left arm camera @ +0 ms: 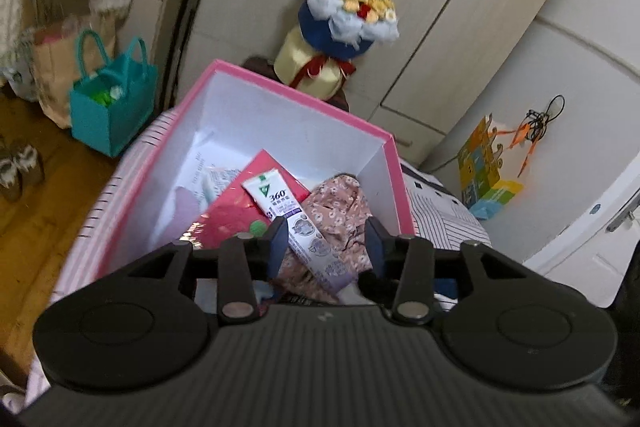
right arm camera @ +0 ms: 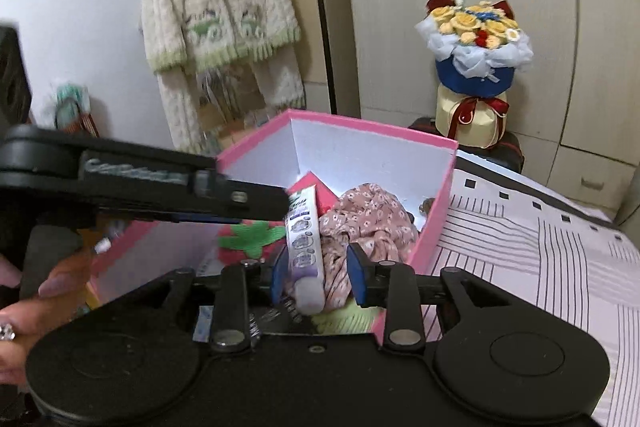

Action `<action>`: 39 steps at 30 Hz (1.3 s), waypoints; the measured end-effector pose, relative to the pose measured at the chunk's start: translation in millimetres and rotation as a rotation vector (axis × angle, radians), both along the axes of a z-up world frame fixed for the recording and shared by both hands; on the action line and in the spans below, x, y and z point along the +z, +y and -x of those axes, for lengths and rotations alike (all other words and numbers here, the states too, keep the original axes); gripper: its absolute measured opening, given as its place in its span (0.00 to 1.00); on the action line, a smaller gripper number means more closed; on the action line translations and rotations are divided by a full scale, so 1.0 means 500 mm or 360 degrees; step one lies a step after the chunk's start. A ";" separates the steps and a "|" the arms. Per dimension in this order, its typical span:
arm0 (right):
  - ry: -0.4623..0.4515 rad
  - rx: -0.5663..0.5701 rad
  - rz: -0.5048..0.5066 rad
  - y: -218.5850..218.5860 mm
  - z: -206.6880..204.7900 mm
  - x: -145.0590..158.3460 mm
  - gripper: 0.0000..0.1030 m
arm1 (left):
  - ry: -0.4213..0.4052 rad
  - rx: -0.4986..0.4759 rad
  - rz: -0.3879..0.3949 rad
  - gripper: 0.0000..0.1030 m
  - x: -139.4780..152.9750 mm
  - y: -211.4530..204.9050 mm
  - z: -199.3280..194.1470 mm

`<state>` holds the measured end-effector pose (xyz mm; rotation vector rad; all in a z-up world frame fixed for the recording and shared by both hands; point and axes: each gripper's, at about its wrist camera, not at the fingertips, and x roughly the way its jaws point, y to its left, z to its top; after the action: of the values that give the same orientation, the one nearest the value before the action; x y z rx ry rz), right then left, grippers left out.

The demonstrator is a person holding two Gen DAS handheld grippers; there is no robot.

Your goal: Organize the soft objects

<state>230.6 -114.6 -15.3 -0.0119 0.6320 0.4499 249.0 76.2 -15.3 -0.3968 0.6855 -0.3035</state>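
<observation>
A pink box (left arm camera: 304, 83) with white inside walls stands open on striped bedding. In it lie a pink floral cloth (left arm camera: 344, 211), a white and purple tube (left arm camera: 280, 203), a red packet (left arm camera: 236, 215) and a red strawberry plush (right arm camera: 248, 239) with a green leaf. My left gripper (left arm camera: 326, 249) hangs over the box's near end, open, with the tube lying slantwise between its blue pads on the cloth. My right gripper (right arm camera: 316, 279) is open too, and the tube (right arm camera: 304, 239) sits by its left pad. The left gripper (right arm camera: 280, 203) reaches in from the left, its tip at the tube's upper end.
A flower bouquet (left arm camera: 348, 11) stands behind the box by the wardrobe (left arm camera: 440, 7). A teal bag (left arm camera: 112, 107) sits on the wooden floor at the left. A knitted cardigan (right arm camera: 216, 7) hangs on the wall. Striped bedding (right arm camera: 520, 239) spreads to the right. A hand (right arm camera: 40, 291) holds the left gripper.
</observation>
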 end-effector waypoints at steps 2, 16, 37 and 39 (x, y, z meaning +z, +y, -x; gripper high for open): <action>-0.0032 -0.0040 -0.0041 -0.016 0.035 0.005 0.37 | -0.0038 0.0018 -0.0017 0.40 0.010 0.009 0.030; -0.0256 -0.0211 0.0025 -0.077 0.219 0.065 0.51 | -0.0277 -0.0077 -0.0208 0.48 0.077 -0.011 0.229; -0.0331 -0.0541 0.0106 -0.158 0.421 0.083 1.00 | -0.0581 0.0022 -0.0493 0.92 0.106 -0.087 0.449; -0.0291 -0.0618 0.0145 -0.158 0.425 0.084 1.00 | -0.0589 0.0032 -0.0565 0.98 0.105 -0.096 0.451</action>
<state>18.3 -193.8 26.5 -0.0160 0.4599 0.0431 23.8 28.3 36.9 -0.0054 0.3602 -0.2221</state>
